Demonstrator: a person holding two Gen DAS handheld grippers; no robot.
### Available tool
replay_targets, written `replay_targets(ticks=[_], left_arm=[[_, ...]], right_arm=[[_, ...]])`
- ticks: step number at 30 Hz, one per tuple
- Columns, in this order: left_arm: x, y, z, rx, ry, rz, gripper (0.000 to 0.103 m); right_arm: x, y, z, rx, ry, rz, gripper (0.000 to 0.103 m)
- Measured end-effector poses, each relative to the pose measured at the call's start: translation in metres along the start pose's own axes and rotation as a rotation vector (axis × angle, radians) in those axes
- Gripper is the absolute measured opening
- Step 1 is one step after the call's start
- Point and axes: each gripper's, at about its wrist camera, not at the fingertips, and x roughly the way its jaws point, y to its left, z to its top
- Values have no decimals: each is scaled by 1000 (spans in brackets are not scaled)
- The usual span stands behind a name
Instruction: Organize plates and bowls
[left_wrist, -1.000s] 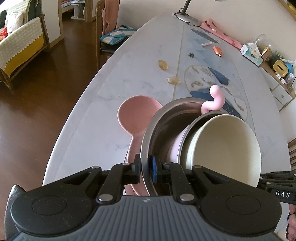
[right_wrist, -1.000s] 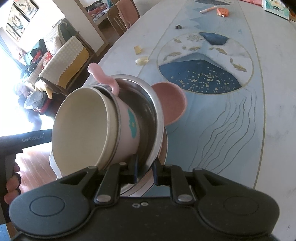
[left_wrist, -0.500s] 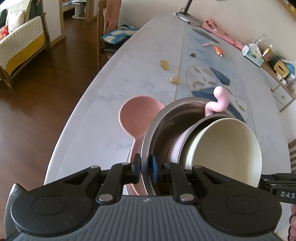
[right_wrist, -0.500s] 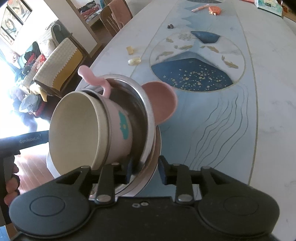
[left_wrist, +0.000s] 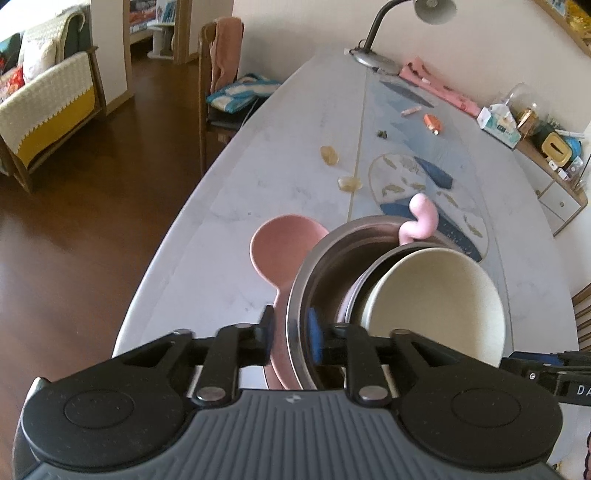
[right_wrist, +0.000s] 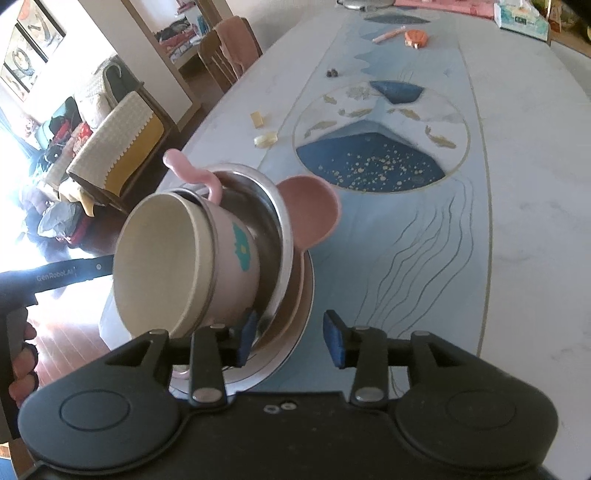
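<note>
Marble table (left_wrist: 258, 177), left gripper (left_wrist: 291, 328) and right gripper (right_wrist: 288, 336) opening, astride steel bowl (left_wrist: 325, 258) rim

Just past your right gripper (right_wrist: 290, 341), with its black arms and blue pads, you see a shiny silver bowl (right_wrist: 275, 218). Inside it sits a pink cup (right_wrist: 236, 258) with a teal flower mark and a cream inside. Behind the bowl is a dusty pink plate (right_wrist: 314, 206). Farther out, your table (right_wrist: 524, 206) is white marble with a dark blue circle speckled gold.
</note>
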Motion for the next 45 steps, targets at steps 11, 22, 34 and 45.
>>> replay_targets(ticks=[11, 22, 34, 45], left_arm=[[-67, -27, -10, 97, -191, 9, 67], [-100, -63, -31, 103, -239, -17, 76], [-114, -95, -72, 101, -239, -22, 88], [-142, -124, -102, 105, -317, -18, 102]], right_arm=[[-55, 9, -11, -70, -162, 31, 64], [-97, 5, -29, -152, -313, 54, 90], [-123, 2, -52, -212, -408, 73, 102], [-146, -8, -73, -208, -471, 57, 103]])
